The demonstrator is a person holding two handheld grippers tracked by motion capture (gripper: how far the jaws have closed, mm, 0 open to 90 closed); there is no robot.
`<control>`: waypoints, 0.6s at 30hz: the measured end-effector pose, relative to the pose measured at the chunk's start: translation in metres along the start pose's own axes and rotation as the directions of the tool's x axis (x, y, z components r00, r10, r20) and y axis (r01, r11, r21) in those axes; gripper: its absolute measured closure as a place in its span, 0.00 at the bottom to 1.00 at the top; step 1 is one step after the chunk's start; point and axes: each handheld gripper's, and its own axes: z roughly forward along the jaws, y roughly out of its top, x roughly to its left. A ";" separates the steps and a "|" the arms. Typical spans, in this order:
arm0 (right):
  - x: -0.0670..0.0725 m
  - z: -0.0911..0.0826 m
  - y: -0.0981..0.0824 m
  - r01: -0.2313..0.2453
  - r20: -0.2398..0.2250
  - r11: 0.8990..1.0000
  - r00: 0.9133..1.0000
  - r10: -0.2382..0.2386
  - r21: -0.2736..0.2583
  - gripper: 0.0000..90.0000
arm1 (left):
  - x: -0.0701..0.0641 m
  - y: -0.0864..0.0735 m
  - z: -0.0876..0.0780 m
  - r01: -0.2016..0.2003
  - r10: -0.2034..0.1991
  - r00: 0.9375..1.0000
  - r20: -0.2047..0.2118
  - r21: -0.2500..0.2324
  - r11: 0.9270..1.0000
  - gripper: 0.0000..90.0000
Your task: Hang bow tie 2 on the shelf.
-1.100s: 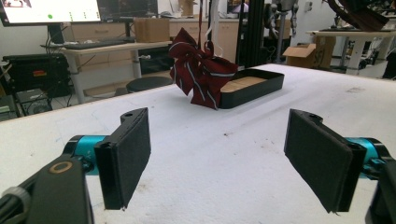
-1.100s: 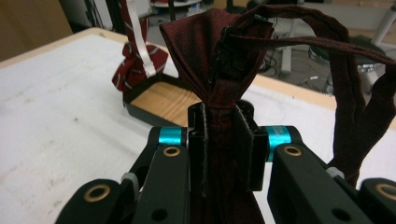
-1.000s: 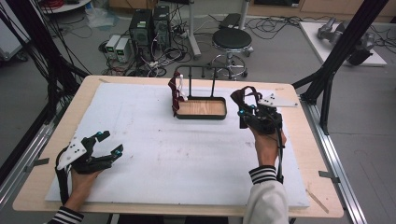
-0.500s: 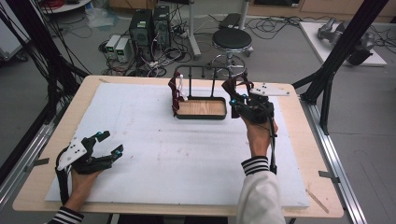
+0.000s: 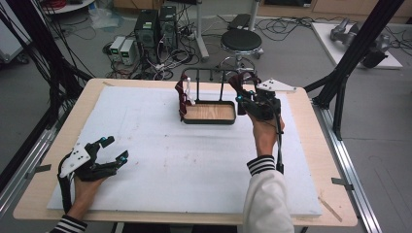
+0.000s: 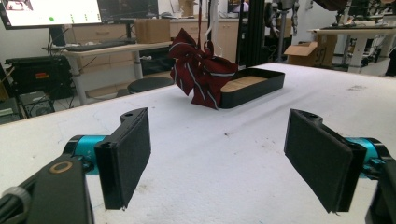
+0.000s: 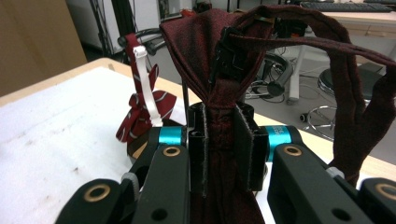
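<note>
Right gripper clamped on dark bow tie, carried beside rack; striped tie already hung. Left gripper apart, idle. Next, likely: loop strap over rail.

Left tool rests wide open; right tool raised, clamped.

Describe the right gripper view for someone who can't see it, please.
Two black jaws of the right gripper are clamped on the pinched middle of a dark red bow tie, its strap looping off to the right. Behind, a striped bow tie hangs over the white table cover.
</note>
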 end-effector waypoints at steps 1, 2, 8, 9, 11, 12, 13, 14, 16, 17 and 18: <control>-0.001 0.002 0.000 -0.001 0.000 1.000 1.000 0.001 -0.002 0.85 | 0.000 0.000 0.000 0.000 0.000 1.000 0.000 0.000 1.000 0.26; -0.001 0.004 0.000 -0.007 -0.001 1.000 1.000 0.007 0.007 0.85 | 0.000 0.000 0.000 0.000 0.000 1.000 0.000 -0.001 1.000 0.26; -0.002 0.012 0.004 -0.016 0.000 1.000 1.000 0.016 0.003 0.85 | 0.000 0.000 0.000 0.000 0.000 1.000 0.000 -0.001 1.000 0.26; -0.003 0.014 0.004 -0.015 0.001 1.000 1.000 0.015 0.006 0.85 | 0.000 0.000 0.000 0.000 0.000 1.000 0.000 -0.002 1.000 0.26; -0.003 0.017 0.003 -0.016 0.001 1.000 1.000 0.016 0.004 0.85 | 0.000 0.000 0.000 0.001 -0.001 1.000 0.000 -0.002 1.000 0.26; -0.004 0.018 0.003 -0.020 0.004 1.000 1.000 0.020 0.005 0.85 | 0.000 0.000 0.000 0.001 -0.001 1.000 -0.001 -0.002 1.000 0.26; -0.004 0.020 0.002 -0.026 0.001 1.000 1.000 0.026 0.006 0.85 | 0.000 0.000 0.000 -0.001 0.001 1.000 -0.001 -0.002 1.000 0.26; -0.005 0.022 0.001 -0.018 0.005 1.000 1.000 0.018 0.011 0.85 | 0.000 0.000 0.000 -0.002 0.002 1.000 -0.001 -0.002 1.000 0.26; -0.006 0.024 0.001 -0.022 0.008 1.000 1.000 0.022 0.017 0.85 | 0.000 0.000 0.000 -0.001 0.001 1.000 0.000 -0.002 1.000 0.26; -0.006 0.025 0.000 -0.025 0.009 0.999 1.000 0.025 0.021 0.85 | 0.000 0.000 0.000 -0.002 0.002 1.000 -0.001 -0.002 1.000 0.26; -0.007 0.026 -0.001 -0.028 0.011 0.999 1.000 0.028 0.020 0.85 | 0.000 0.000 0.000 -0.002 0.002 1.000 -0.001 -0.002 1.000 0.26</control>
